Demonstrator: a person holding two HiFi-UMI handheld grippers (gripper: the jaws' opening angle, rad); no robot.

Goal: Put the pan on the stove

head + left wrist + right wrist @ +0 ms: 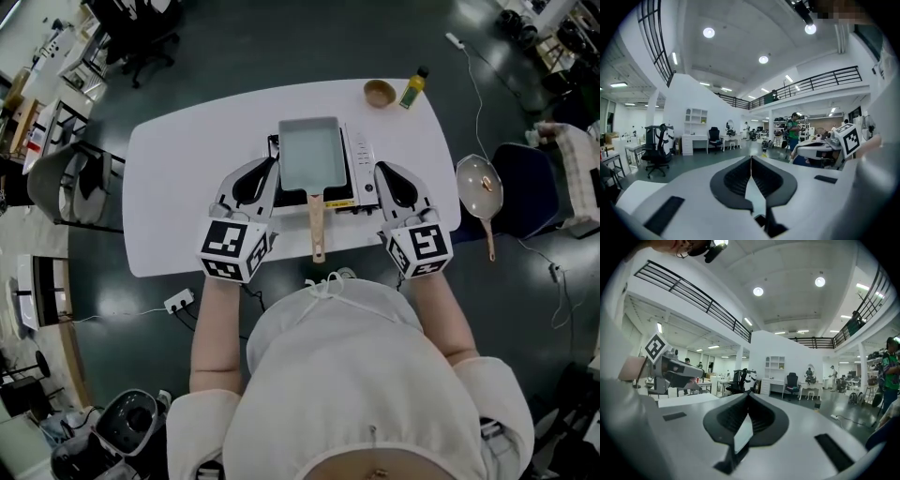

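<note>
A rectangular pan (308,153) with a pale grey inside sits on the portable stove (357,171) in the middle of the white table (178,169). Its wooden handle (317,225) points back toward the person. My left gripper (268,166) lies left of the stove, shut, with nothing between its jaws. My right gripper (381,169) lies right of the stove, also shut and empty. Both gripper views look out over the room, and neither shows the pan. The left gripper (751,157) and the right gripper (749,395) each show their pads meeting in a thin line.
A wooden bowl (380,93) and a yellow oil bottle (412,87) stand at the table's far right corner. A round lidded pan (480,187) rests on a dark stool right of the table. A chair (70,183) stands at the left.
</note>
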